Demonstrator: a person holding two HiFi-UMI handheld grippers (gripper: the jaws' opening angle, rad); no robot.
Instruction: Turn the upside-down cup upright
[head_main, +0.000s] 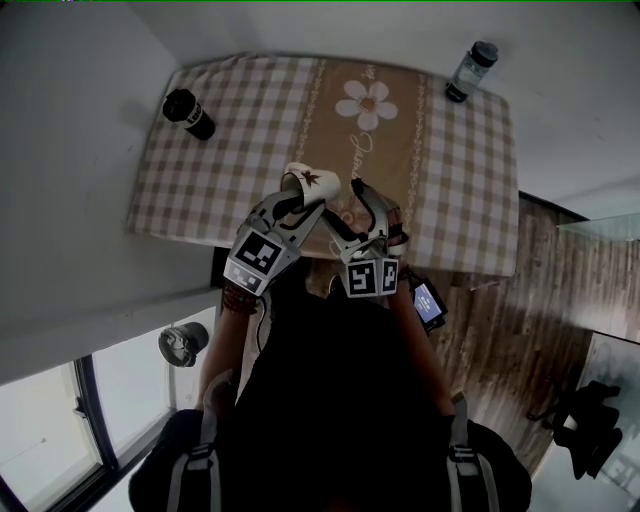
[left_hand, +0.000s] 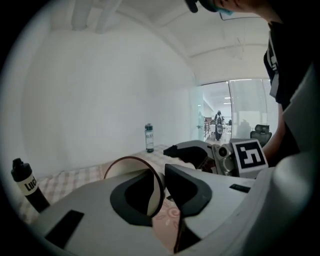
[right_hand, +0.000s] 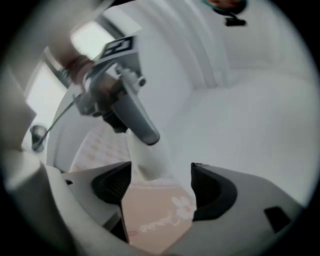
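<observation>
A white cup (head_main: 304, 181) with a brown leaf print and a brown rim hangs tilted over the near part of the checked tablecloth (head_main: 230, 150). My left gripper (head_main: 296, 200) is shut on the cup's wall. In the left gripper view the rim of the cup (left_hand: 120, 167) runs between the jaws, one pad inside and one outside. My right gripper (head_main: 365, 207) stands open just to the right of the cup. In the right gripper view the cup (right_hand: 150, 160) hangs ahead of the wide jaws of the right gripper (right_hand: 160, 186); neither pad touches it.
A black bottle (head_main: 188, 113) lies at the table's far left. At the far right corner stands a clear bottle with a dark cap (head_main: 470, 70). A beige runner with a flower (head_main: 366, 103) crosses the middle. Wooden floor (head_main: 520, 320) lies beyond the right edge.
</observation>
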